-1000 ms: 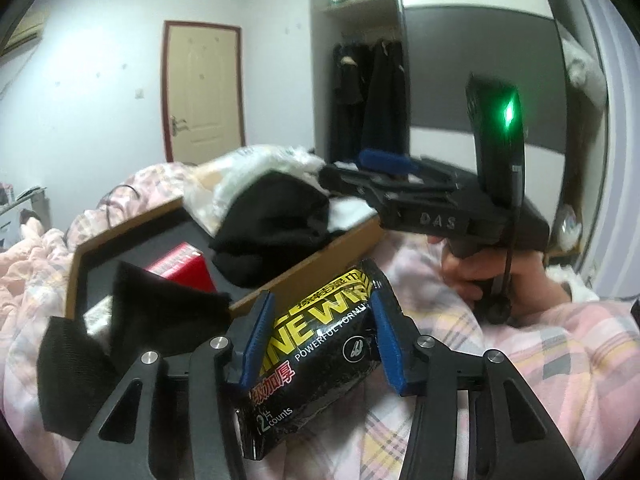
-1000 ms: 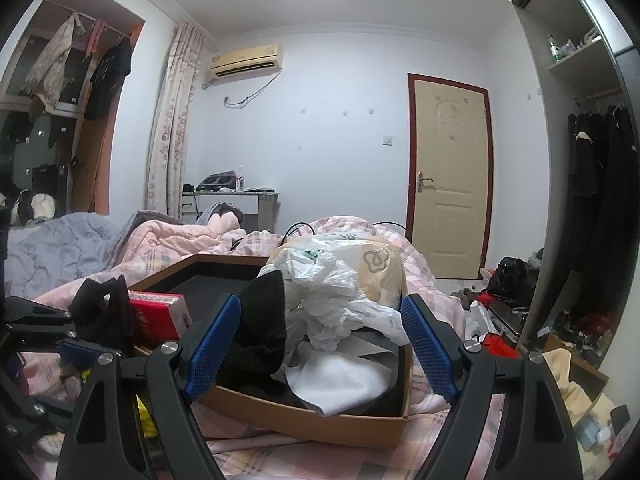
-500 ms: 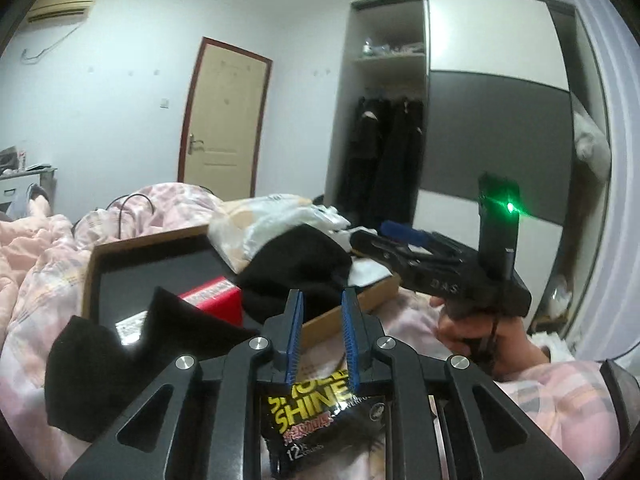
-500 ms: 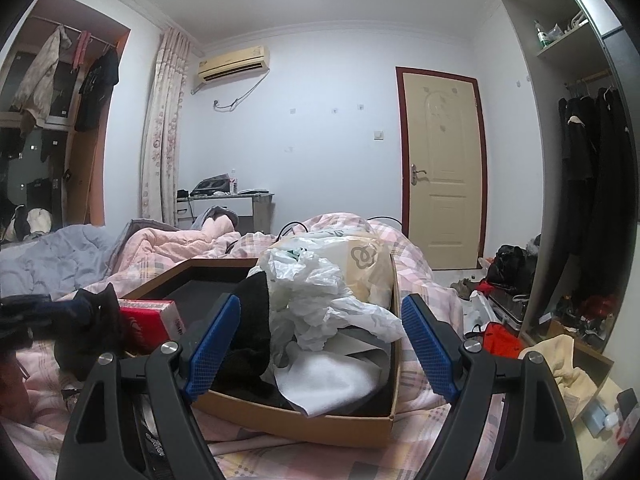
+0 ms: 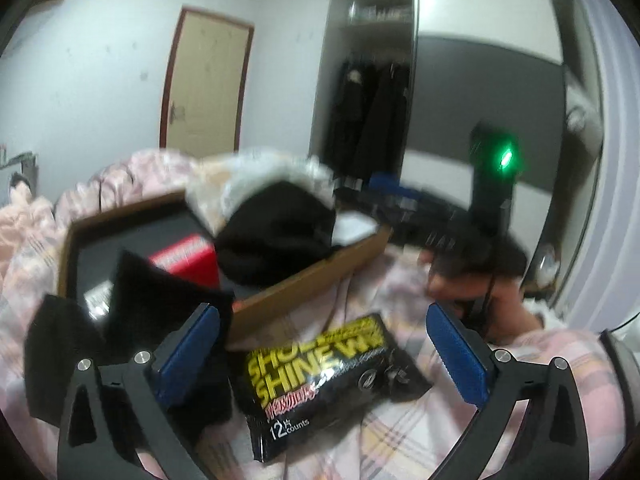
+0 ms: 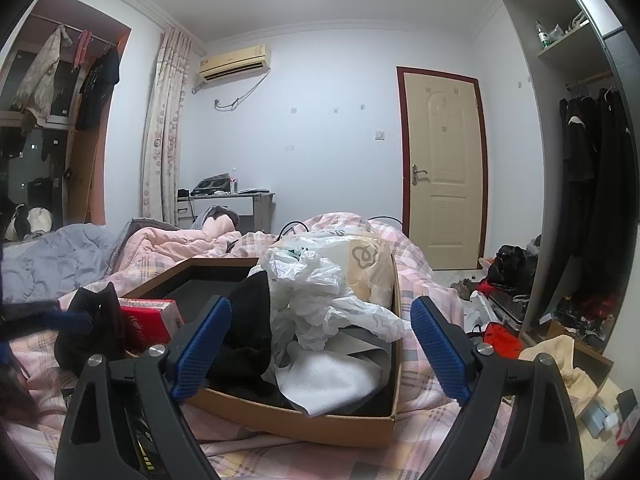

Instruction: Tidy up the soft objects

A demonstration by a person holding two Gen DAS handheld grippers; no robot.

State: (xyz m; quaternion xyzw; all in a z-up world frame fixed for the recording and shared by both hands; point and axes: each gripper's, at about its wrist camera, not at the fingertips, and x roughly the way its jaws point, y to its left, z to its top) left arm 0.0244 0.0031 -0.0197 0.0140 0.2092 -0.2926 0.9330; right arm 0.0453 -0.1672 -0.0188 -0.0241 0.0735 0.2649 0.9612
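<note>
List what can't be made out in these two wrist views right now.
- Left wrist view: motion blur smears the right gripper and red box print.
- Wipes pack: lower corner cut off by the left gripper.
- Right wrist view: cardboard box floor hidden under plastic bags and black cloth.

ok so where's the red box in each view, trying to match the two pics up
Left wrist view: the red box sits inside the cardboard box, left of centre, beside the black cloth.
Right wrist view: it is at lower left, at the cardboard box's near left corner, just left of the right gripper.
Shared landmark: the cream door.
</note>
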